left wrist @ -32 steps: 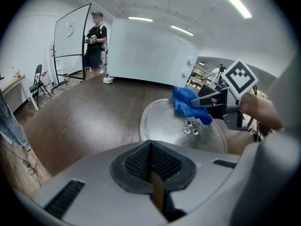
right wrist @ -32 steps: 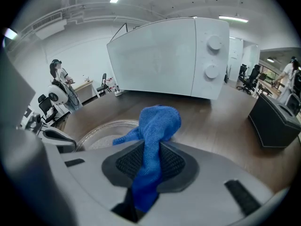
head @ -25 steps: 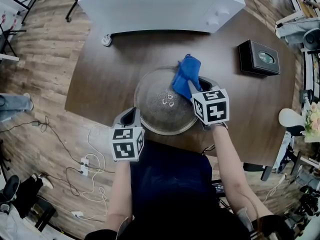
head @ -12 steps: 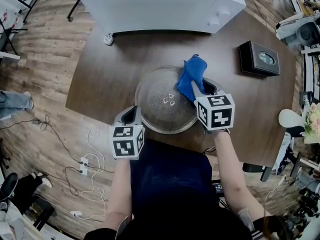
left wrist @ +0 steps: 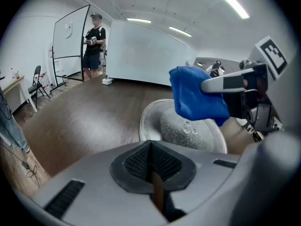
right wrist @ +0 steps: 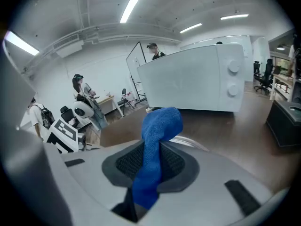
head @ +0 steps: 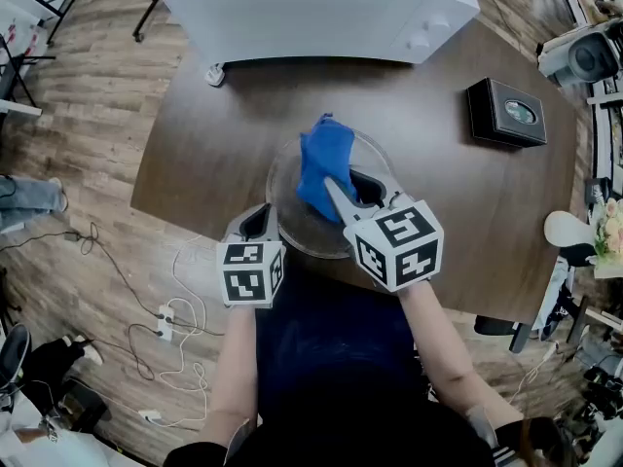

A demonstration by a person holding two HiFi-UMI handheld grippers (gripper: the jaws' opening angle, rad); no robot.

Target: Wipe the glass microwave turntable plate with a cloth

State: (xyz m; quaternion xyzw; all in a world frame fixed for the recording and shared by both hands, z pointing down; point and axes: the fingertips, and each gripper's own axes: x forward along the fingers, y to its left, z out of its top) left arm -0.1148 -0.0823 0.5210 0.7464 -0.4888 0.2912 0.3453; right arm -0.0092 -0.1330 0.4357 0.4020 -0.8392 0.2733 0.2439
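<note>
- Over a dark wooden table [head: 209, 144], head view: one glass turntable plate [head: 292, 224] lies flat near the table's front edge, straight in front of the person. The right gripper [head: 336, 191] reaches over the plate's near-right part, its jaws clamped on one blue cloth [head: 324, 159]. The cloth drapes over the middle of the plate.
- Same view: the left gripper [head: 255, 220] rests at the plate's near-left rim, just beside the glass. Two grippers show in all, each with one marker cube. One white microwave [head: 321, 8] stands at the table's far edge, and one black box [head: 506, 112] sits well to the right.
- Left gripper view: its jaws are drawn together, with no object seen between the pads. The plate [left wrist: 188, 131] lies just ahead and to the right of them. The cloth [left wrist: 195, 98] hangs above the plate, pinched in the other gripper. One person [left wrist: 94, 41] stands far off by a whiteboard.
- Right gripper view: the jaws are pressed onto the cloth [right wrist: 157, 126], which runs up between the pads and bunches past their tips. A pale arc of the plate's rim [right wrist: 193, 142] shows just beyond the jaws, and the microwave [right wrist: 197, 79] stands behind.
</note>
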